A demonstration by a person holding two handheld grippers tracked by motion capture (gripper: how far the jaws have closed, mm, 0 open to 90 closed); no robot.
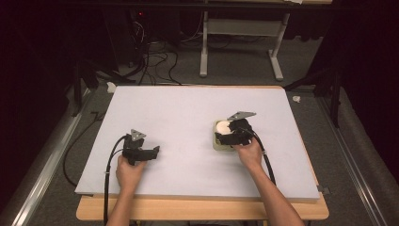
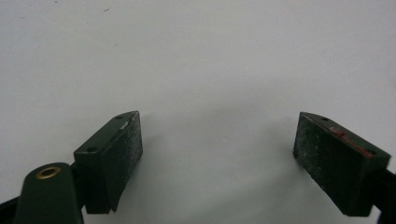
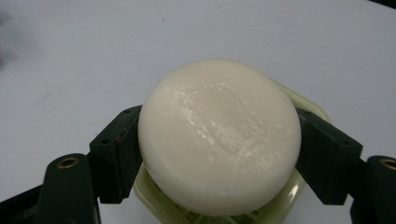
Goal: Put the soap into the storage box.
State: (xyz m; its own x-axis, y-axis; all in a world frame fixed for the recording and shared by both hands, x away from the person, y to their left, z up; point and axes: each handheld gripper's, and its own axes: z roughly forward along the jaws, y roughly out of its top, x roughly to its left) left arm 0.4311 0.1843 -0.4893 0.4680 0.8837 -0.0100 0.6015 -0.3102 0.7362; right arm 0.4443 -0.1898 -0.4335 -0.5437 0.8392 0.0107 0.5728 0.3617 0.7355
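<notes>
On the right half of the white table [image 1: 188,108], the right gripper [image 1: 229,133] holds a round white bar of soap [image 3: 219,135] between its two black jaws. In the right gripper view the pads press against the bar's left and right edges, so the tongs are clenched on the soap. The bar sits over a pale yellow-green soap dish [image 3: 159,203], whose rim shows under the soap at the lower left and behind it at the upper right; whether the bar rests on the dish or hangs just above it cannot be told. In the high view the soap [image 1: 224,126] and dish [image 1: 217,143] lie right of the table's middle, under the right hand [image 1: 249,153].

The left gripper [image 1: 149,153] lies well apart from them, on the left side near the front edge, held by the left hand [image 1: 128,172]. In the left gripper view its jaws stand wide and released, with bare white table [image 2: 210,70] between them.
</notes>
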